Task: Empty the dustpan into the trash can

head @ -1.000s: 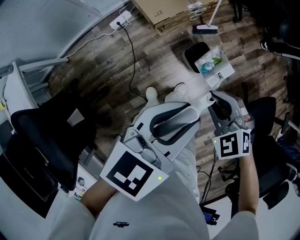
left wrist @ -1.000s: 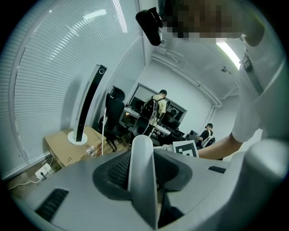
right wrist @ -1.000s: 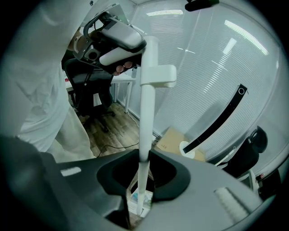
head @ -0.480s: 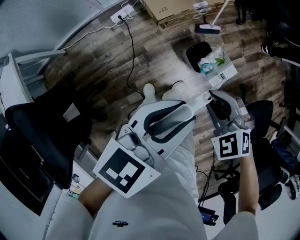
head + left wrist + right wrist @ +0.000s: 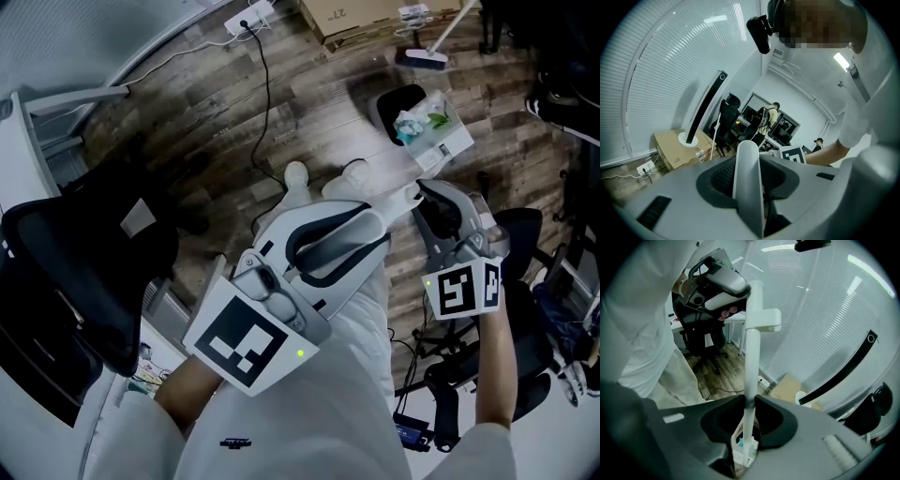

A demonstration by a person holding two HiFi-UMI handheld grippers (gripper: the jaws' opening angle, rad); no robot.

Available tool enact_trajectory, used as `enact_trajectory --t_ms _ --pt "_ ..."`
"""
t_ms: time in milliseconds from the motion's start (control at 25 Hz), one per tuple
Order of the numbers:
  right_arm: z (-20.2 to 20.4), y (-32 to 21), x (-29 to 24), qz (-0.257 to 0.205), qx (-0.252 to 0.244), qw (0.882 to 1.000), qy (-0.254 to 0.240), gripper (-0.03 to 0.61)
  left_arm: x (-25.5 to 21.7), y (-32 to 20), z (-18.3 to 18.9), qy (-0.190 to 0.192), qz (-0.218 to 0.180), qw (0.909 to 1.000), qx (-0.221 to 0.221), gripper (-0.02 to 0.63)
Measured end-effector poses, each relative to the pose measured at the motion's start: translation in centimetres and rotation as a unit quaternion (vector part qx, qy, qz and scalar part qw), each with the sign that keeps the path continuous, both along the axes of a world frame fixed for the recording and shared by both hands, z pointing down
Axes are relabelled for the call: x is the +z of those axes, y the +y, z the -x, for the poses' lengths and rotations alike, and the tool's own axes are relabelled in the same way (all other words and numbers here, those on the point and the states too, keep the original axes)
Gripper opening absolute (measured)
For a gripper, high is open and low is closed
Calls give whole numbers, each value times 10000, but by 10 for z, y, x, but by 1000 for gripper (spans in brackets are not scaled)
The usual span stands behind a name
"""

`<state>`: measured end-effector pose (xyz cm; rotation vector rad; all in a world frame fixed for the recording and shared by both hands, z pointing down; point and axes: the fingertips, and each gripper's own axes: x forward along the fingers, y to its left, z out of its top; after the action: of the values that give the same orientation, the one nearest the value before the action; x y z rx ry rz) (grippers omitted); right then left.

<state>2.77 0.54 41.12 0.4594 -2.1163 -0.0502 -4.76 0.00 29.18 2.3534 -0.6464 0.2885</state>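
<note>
dustpan lies at about one o'clock from both grippers, low by the plank floor and loaded with crumpled paper and a green scrap; whether it rests there or hangs just clear i cannot tell; its long white handle runs back toward seven o'clock into the hands. right gripper pinches the handle lower down, nearer the pan, and its own view looks down the shaft onto the litter; left gripper is clamped on the upper end, the tube filling its jaws. trash can, black and open-mouthed, stands just beside the pan on its eleven o'clock side; the tip, i judge, means swinging the pan that way, the right hand steering. round about: broom, cardboard box, power strip, office chair.
</note>
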Motion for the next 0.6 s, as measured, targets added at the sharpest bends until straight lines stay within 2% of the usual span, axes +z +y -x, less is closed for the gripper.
enact_trajectory --t_ms 320,600 --pt "7 -4 3 82 -110 9999 88 86 5 -5 8 63 -6 9999 -112 127" --pt "11 -3 9 151 -244 9994 180 86 13 0 16 220 274 9986 -399 127"
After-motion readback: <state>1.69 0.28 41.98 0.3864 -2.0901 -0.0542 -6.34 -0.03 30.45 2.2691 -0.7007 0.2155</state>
